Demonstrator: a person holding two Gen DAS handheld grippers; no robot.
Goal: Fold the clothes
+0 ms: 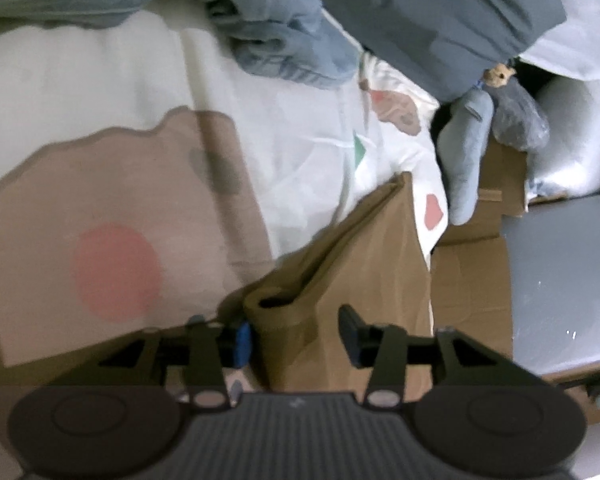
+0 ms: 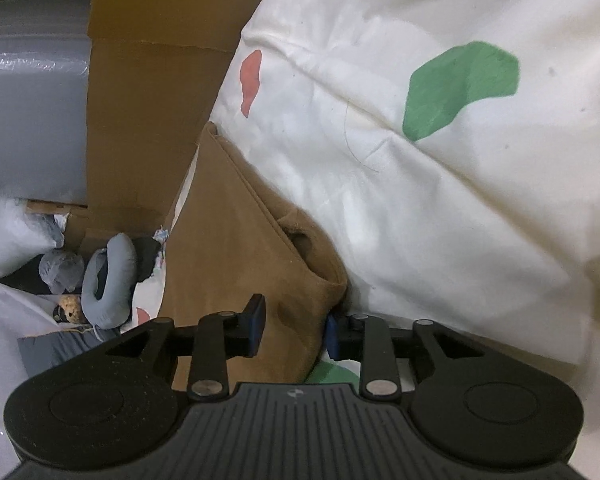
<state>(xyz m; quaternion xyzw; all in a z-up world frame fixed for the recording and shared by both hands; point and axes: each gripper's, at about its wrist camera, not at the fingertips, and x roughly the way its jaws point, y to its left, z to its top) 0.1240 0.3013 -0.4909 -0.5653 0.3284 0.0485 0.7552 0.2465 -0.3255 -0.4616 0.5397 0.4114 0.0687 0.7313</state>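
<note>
The brown garment [image 1: 364,264] lies on the bed, on a white bedsheet [image 2: 440,208] printed with green and red patches, close to the edge where cardboard [image 2: 148,92] stands beside the mattress. It looks already doubled over, with a thick rolled hem at the near end, so I judge the fold is in its middle stage: both hands are at one end of the cloth, setting it down or arranging it.

The left gripper [image 1: 296,334] has its jaws half open. The folded end of the garment sits between them. One blue pad touches the cloth on its side, but the other pad stands a little apart from it, so I read this as a loose hold, not a firm one.

The right gripper [image 2: 294,330] is also half open around the same cloth. Here too the brown fabric fills most of the gap, and the far pad is partly hidden behind the hem, so I cannot tell if it presses.

The next move, I think, needs both jaws to close firmly on the hem, or to let go fully and smooth the fold flat. A pile of blue-grey clothes [image 1: 284,40] waits further up the bed.
</note>
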